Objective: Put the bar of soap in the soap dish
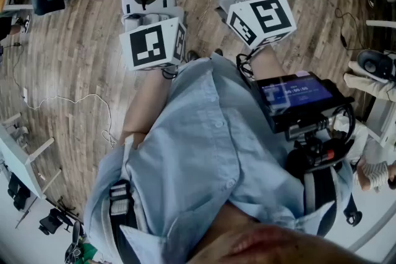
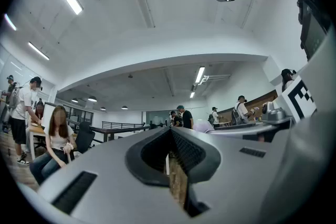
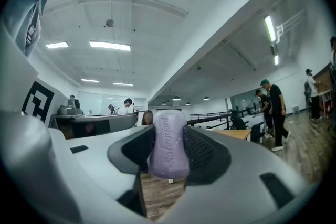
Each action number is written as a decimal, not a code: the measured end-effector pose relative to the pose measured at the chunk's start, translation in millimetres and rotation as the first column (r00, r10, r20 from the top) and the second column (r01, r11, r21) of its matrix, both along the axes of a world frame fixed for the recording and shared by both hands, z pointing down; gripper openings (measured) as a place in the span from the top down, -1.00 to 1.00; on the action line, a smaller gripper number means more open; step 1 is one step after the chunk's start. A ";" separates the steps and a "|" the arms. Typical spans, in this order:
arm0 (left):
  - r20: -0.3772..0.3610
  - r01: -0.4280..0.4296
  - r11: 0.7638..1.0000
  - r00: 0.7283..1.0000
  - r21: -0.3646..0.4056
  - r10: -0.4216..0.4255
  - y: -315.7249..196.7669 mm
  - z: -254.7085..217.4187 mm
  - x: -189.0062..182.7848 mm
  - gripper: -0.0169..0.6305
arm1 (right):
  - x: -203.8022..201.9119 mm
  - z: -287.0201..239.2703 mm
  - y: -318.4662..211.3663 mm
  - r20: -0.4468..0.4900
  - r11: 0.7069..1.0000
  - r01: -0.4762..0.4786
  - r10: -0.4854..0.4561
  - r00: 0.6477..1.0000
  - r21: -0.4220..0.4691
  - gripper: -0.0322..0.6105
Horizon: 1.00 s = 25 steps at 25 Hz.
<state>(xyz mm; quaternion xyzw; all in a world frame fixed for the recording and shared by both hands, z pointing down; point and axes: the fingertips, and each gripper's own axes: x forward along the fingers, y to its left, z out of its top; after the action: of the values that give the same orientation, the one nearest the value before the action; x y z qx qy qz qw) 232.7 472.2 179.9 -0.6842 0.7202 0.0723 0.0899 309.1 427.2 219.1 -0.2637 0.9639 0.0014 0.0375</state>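
Observation:
A lilac bar of soap (image 3: pixel 168 144) with raised lettering stands on end between the dark ribbed pads of my right gripper (image 3: pixel 169 150), which is shut on it. The jaws of my left gripper (image 2: pixel 170 139) are closed together with nothing in them; only a thin slit of wood floor shows between them. In the head view both grippers are held out side by side over the floor, the left marker cube (image 1: pixel 153 43) beside the right marker cube (image 1: pixel 260 20). No soap dish shows in any view.
I look down on a light blue shirt (image 1: pixel 204 151) and a chest-mounted recorder with a lit screen (image 1: pixel 296 96). A white cable (image 1: pixel 74 99) lies on the wood floor. A seated person (image 2: pixel 55 144) and standing people (image 3: pixel 274 113) are among desks.

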 end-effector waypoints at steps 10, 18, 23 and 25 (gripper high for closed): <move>0.003 -0.003 1.000 1.000 -0.001 0.003 -0.9 -0.1 1.3 0.92 | -0.5 -1.0 0.1 0.002 1.000 0.000 0.000 1.000 0.013 0.31; 0.007 -0.015 1.000 1.000 -0.004 0.015 -4.0 -3.0 4.4 0.92 | 1.3 -7.8 -0.1 0.048 1.000 -0.001 0.000 0.999 0.008 0.32; 0.022 -0.017 1.000 1.000 0.003 0.017 -2.6 -3.1 5.4 0.92 | 2.3 -9.7 1.9 0.075 1.000 0.014 -0.016 0.997 0.022 0.32; 0.027 -0.019 1.000 0.999 0.004 0.018 -6.2 -1.6 12.7 0.92 | 8.0 -8.2 0.7 0.079 0.999 0.031 -0.033 0.996 0.027 0.32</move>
<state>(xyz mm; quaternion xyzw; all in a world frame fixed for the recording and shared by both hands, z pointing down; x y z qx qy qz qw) 245.4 466.0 178.3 -0.6915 0.7124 0.0655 0.1002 317.1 427.9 210.9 -0.2474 0.9657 0.0028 0.0791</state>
